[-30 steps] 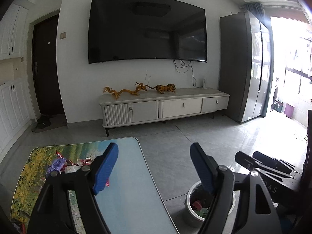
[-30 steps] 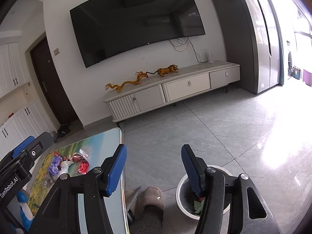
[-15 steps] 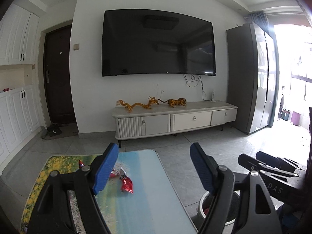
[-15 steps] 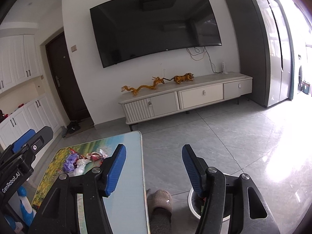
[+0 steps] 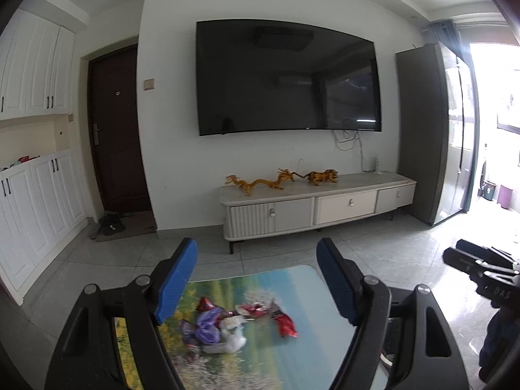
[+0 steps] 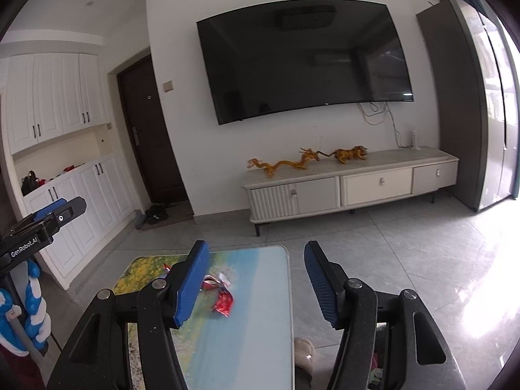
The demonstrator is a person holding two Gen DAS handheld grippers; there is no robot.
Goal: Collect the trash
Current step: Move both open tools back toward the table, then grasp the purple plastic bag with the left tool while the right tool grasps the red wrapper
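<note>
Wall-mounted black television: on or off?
Off: the wall-mounted black television has a dark screen showing only faint room reflections.

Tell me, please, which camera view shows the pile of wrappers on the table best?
The left wrist view: the wrappers lie whole between its fingers. In the right wrist view, its own left finger hides most of the pile; mainly the red wrapper shows.

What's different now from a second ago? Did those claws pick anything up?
No. Both grippers have lifted and tipped upward: more of the wall and ceiling shows now, and the bin on the floor has slid out of sight. The left gripper and right gripper are open and empty; the right one's jaws have just been opening. The wrappers lie untouched on the table.
</note>
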